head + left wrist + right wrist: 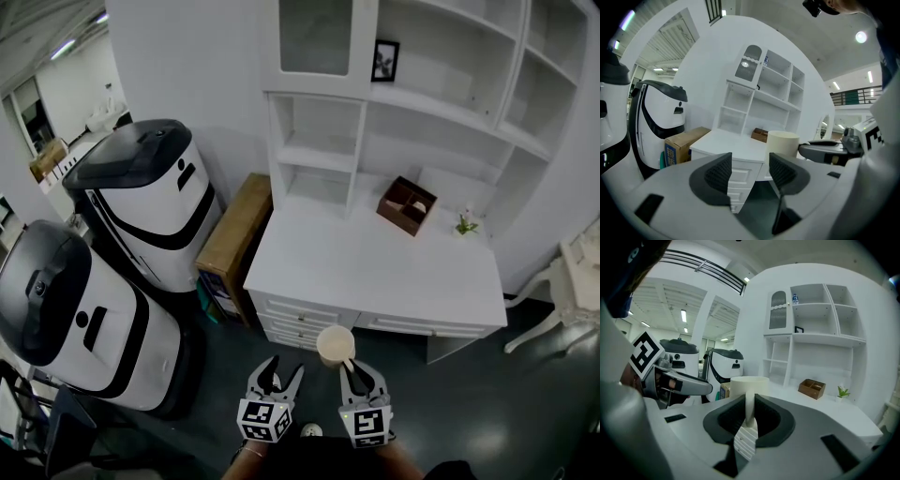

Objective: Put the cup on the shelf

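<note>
Right gripper (361,372): jaws pinching the cup (335,343) by its thin handle. The cup hangs upright in the air, short of the worktop (375,272); the shelf (394,98) lies at 12 o'clock. Left gripper (275,371), at the cup's 9 o'clock: jaws spread, nothing between. Advice: hold the handle firmly so the cup can't swing, carry it level, and pass left of the wooden box (407,204).

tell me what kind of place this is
Likely a robotics lab staged as a room: a white desk with shelves stands beside two service robots, in an open hall with strip lights.
</note>
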Available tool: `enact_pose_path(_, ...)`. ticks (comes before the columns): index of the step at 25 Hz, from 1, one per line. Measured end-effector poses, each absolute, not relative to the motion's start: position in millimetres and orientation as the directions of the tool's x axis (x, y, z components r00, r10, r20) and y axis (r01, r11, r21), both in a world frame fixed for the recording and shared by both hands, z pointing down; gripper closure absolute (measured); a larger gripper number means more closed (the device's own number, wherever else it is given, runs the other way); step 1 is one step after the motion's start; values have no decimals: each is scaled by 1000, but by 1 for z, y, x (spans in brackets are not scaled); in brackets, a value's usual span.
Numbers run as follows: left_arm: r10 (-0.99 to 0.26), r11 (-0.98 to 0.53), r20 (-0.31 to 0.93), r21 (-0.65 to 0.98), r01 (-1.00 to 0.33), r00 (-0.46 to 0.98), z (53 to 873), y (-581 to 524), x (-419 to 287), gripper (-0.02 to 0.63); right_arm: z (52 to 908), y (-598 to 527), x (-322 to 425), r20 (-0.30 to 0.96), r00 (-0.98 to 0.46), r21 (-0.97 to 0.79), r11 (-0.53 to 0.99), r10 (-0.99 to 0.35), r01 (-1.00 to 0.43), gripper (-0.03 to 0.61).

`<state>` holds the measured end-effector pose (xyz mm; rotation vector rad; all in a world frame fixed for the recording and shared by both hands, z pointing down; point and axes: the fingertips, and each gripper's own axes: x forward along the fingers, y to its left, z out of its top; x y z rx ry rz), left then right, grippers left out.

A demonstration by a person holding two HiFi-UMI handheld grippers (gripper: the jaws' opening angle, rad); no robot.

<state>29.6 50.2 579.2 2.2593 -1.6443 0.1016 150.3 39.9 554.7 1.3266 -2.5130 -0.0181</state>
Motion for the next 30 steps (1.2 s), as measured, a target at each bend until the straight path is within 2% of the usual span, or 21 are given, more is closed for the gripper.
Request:
enact_pose_path(9, -881, -353, 246, 228, -908, 404, 586, -34, 17, 382, 558, -33, 137, 265, -484, 127, 528, -834, -840, 526)
enact_pose_path(21, -849, -453, 231, 146, -879, 476, 562, -177, -36, 382, 545, -163, 83, 250, -413, 96, 447, -876, -890, 526)
enact_pose_path(30, -820, -502, 228, 154, -851, 525, 560, -249, -72, 382, 548, -225, 52, 257, -347, 91, 380, -902, -920, 526)
